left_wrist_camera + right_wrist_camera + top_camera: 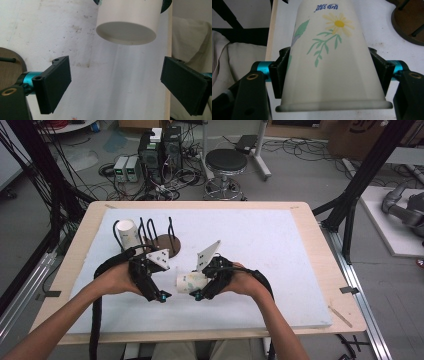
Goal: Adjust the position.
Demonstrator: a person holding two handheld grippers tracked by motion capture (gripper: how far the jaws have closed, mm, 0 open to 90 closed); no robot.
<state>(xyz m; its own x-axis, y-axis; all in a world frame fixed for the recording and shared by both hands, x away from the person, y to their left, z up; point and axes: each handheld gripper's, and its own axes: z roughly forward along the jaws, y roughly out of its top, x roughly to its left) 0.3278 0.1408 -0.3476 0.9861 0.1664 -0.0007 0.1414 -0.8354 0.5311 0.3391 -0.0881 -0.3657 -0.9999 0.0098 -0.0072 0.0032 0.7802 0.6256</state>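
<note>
Your right gripper [200, 293] clamps a cup [191, 282] above the near desk [300, 270]; left fingers [53, 83] stand wide. One cup [128, 233] sits in the rack [162, 242]; racking this one seemingly remains.

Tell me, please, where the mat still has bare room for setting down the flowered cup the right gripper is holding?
The white mat lies bare from the right gripper out to its right and far edges. A strip along the near edge is bare too. It is crowded on the left: the wire rack with a cup in it, and the left gripper.
</note>
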